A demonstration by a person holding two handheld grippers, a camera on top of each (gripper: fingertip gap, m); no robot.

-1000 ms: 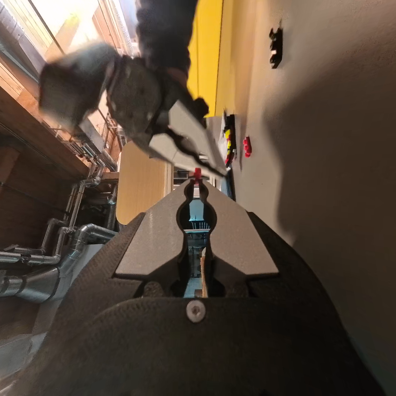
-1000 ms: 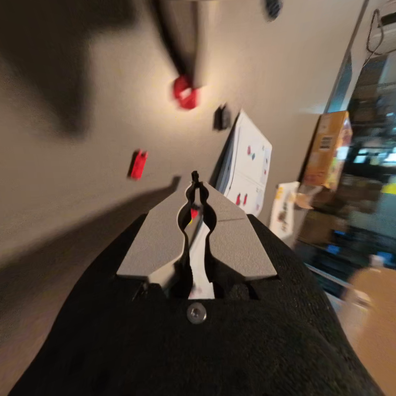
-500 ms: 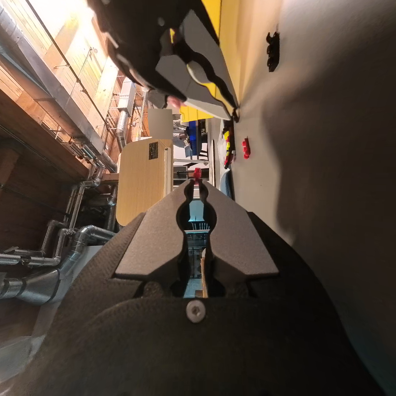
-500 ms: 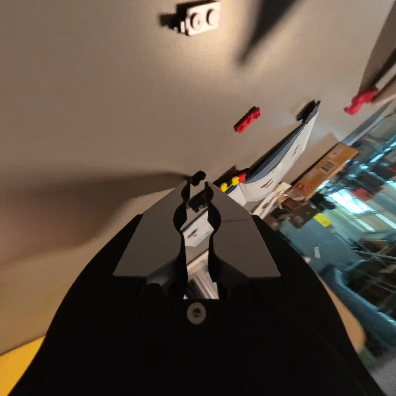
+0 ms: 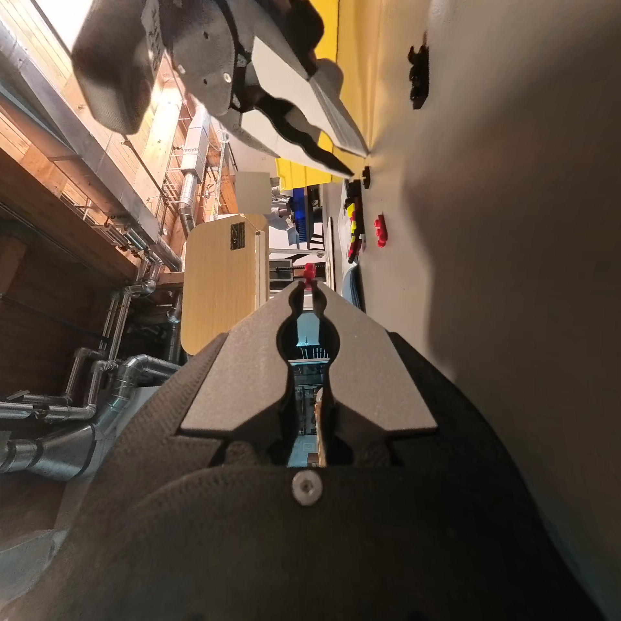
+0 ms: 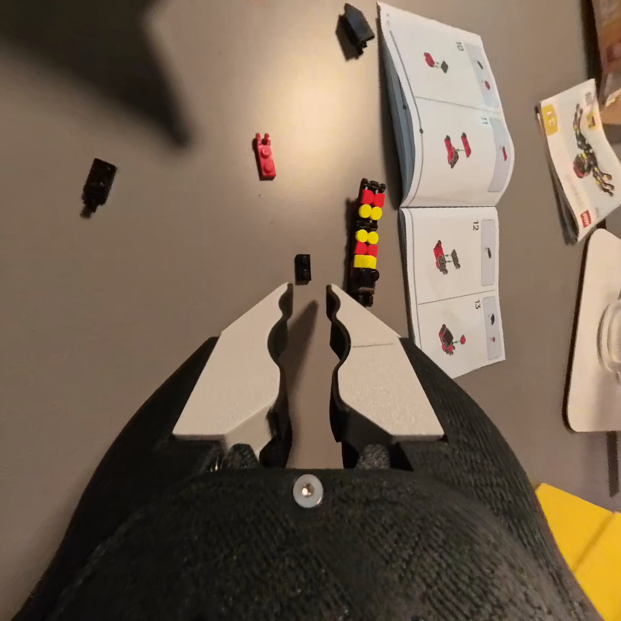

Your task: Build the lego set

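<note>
Left gripper [image 5: 308, 285]: jaws closed on a small red piece [image 5: 309, 271], held off the table [image 5: 504, 302]; only the piece's tip shows past the fingers.
Right gripper [image 6: 308, 287]: jaws parted, empty, tips just short of a small black piece [image 6: 302, 267] lying on the table.
Build [image 6: 367, 242]: black strip topped with red and yellow parts, just right of the black piece, beside the open booklet [image 6: 450, 188].
Loose parts: red plate [image 6: 265, 158] and black plate [image 6: 98, 183] lie farther off.
Unclear: dark lump [image 6: 354, 28] at the top edge, shape hard to tell; glassy thing [image 6: 610, 336] cut off at the right edge.
</note>
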